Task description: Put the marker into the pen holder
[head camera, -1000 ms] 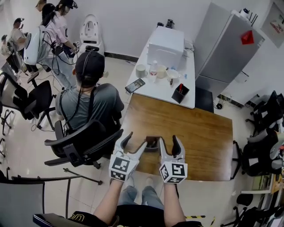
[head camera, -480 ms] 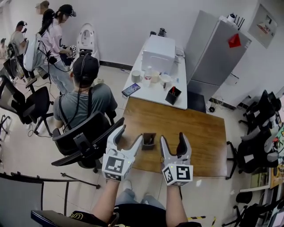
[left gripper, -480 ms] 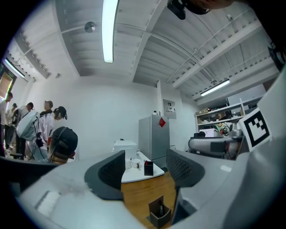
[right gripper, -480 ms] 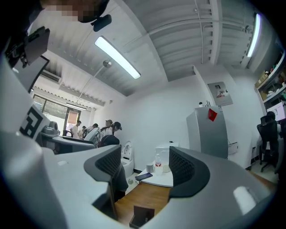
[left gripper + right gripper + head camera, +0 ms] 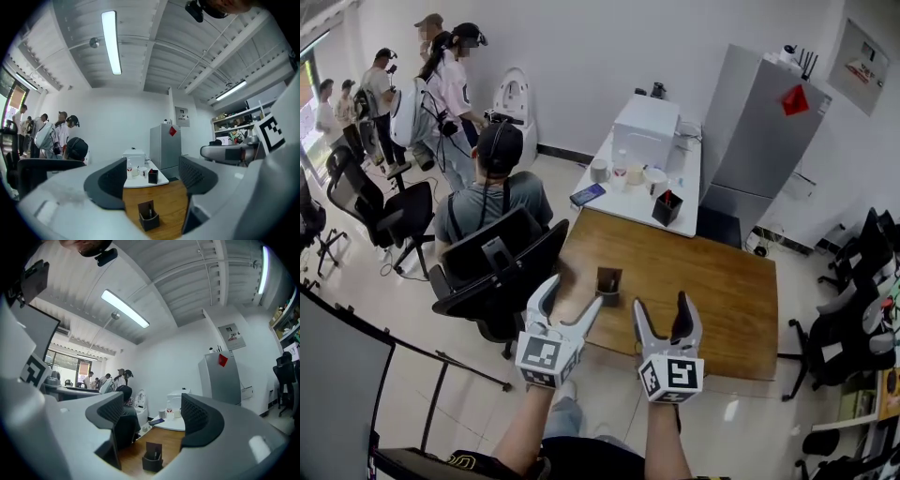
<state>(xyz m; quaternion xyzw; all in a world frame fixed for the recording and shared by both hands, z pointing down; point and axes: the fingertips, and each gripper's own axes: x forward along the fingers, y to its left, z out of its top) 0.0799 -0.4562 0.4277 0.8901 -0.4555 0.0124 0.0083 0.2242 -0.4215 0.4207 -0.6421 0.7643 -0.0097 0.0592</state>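
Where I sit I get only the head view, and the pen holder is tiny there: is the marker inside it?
Observer: Yes. The left gripper view shows the thin dark marker standing inside the pen holder.
Operator: Is anything caught in the right tongs?
Observer: No. The right gripper view shows the right tongs opening, pads bare, nothing between them.

No word, brand or number could be read. The red diamond sticker (image 5: 795, 99) on the grey cabinet (image 5: 750, 141) and the framed notice (image 5: 861, 54) on the wall (image 5: 581, 47) were too small to make out. The cubes (image 5: 542, 356) on the left hand-held gripper (image 5: 572, 295) and right hand-held gripper (image 5: 660, 302) bore only black-and-white square patterns.
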